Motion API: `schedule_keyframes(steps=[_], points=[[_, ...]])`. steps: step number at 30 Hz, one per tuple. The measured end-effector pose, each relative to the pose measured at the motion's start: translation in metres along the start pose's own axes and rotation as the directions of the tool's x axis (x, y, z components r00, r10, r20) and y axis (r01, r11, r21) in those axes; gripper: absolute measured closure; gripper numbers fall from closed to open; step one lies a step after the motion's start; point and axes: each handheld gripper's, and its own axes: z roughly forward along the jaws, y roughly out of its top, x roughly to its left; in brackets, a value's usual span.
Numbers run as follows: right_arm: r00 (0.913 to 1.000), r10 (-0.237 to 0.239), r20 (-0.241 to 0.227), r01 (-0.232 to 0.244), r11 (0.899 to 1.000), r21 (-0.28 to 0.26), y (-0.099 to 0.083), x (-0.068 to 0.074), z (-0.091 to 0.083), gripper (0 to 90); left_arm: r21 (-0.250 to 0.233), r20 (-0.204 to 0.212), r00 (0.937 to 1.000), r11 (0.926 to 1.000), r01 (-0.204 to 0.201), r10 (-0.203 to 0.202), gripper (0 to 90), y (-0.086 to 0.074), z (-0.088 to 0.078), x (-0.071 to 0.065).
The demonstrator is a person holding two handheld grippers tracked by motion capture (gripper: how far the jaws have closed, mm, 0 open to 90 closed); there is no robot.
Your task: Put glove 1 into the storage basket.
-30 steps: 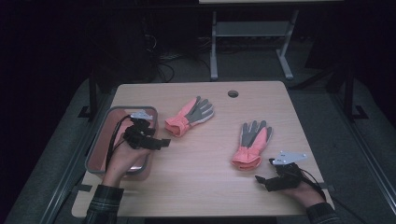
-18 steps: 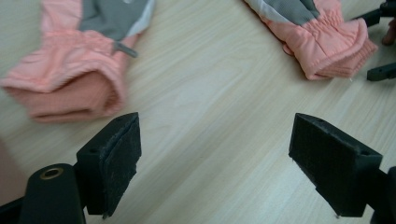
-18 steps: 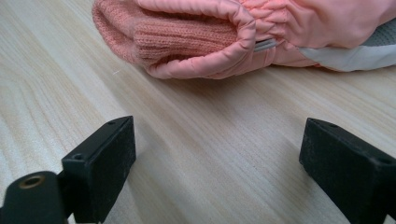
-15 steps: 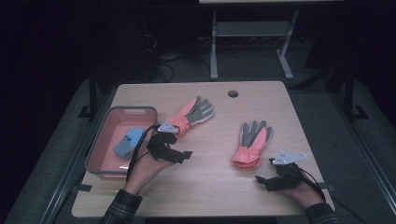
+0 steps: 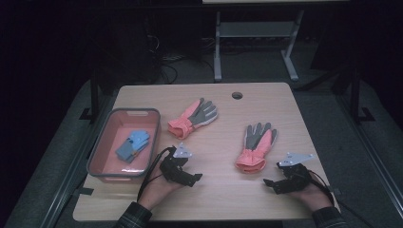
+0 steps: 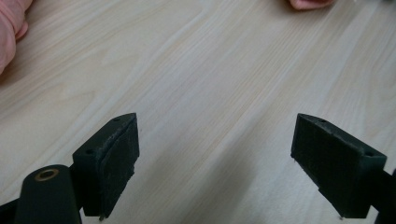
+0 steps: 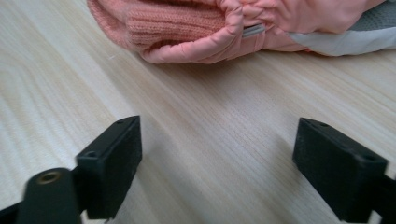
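Note:
Two pink gloves with grey palms lie on the wooden table: one at the middle left, the other at the middle right. My left gripper rests low over the table's front, right of the bin; its jaws stand open over bare wood, with a pink glove edge far off. My right gripper sits at the front right, pointing at the right glove's knitted cuff. Its jaws are open with nothing between them, and they have just been closing a little.
A pink bin stands at the table's left edge with a folded blue item inside. A cable hole is near the far edge. A metal frame stands behind the table on the dark floor.
My left hand has left the bin, moving right and down to the table front; the blue item now lies uncovered in the bin. The right hand has stayed put.

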Motion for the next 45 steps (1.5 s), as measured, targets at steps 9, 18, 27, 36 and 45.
schedule_keyframes(steps=[9, 18, 27, 36, 45], points=[[0.9990, 0.036, -0.026, -0.038, 0.998, -0.048, 0.011, -0.011, -0.021, 46.1, 0.005, -0.045, 0.9984, 0.9994, -0.033, 0.033, 13.3, -0.020, 0.009, -0.002], [0.9978, 0.042, -0.051, -0.047, 0.994, -0.099, 0.037, -0.023, -0.036, 90.0, -0.091, -0.019, 0.9976, 0.9935, -0.068, 0.066, 12.9, -0.035, 0.007, 0.001], [0.9952, 0.037, -0.091, -0.049, 0.991, -0.128, 0.065, -0.037, -0.023, 90.0, -0.089, -0.015, 0.9973, 0.9934, -0.072, 0.071, 12.9, -0.035, 0.006, 0.001], [0.9890, -0.002, -0.148, -0.014, 0.994, -0.107, 0.082, -0.035, 0.004, 90.0, -0.085, -0.014, 0.9973, 0.9937, -0.073, 0.072, 12.9, -0.035, 0.006, 0.001], [0.9879, -0.049, -0.147, 0.044, 0.999, -0.032, 0.086, -0.025, 0.027, 90.0, -0.084, -0.014, 0.9973, 0.9938, -0.073, 0.072, 12.9, -0.035, 0.006, 0.001]])
